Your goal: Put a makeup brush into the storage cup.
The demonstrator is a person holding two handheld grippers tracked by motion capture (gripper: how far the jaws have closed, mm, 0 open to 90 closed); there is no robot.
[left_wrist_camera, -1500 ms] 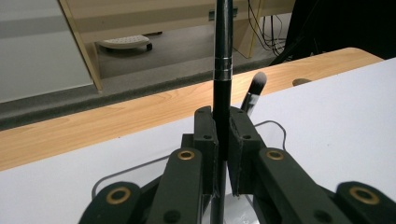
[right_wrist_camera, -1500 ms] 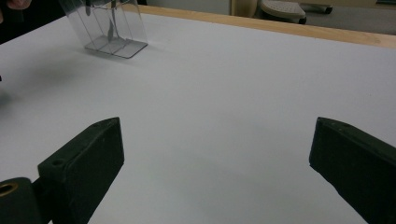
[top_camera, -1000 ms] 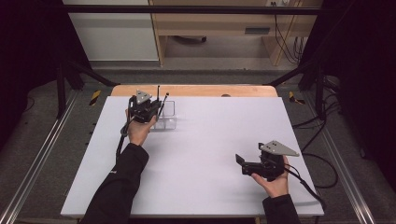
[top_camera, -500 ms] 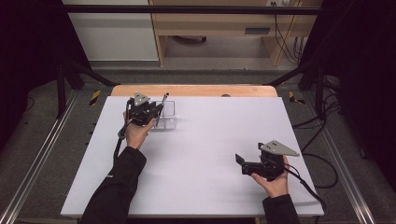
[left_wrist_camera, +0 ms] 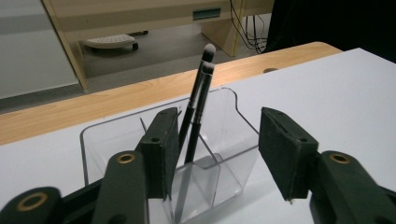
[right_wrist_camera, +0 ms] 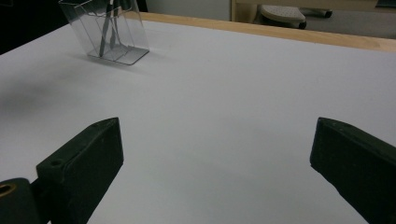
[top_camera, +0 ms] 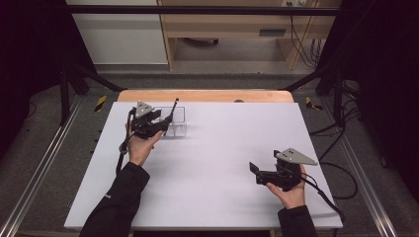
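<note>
The left tongs (left_wrist_camera: 217, 154) hang just before a clear holder (left_wrist_camera: 219, 140) near the far left of the white counter (top_camera: 212, 163), their jaws just having opened, nothing pressed between them. Two dark brushes (left_wrist_camera: 198, 102) lean together inside the holder's rear compartment, tips up and tilted right. The right tongs (right_wrist_camera: 215, 172) rest well apart at the near right, jaws spread wide over bare counter
</note>
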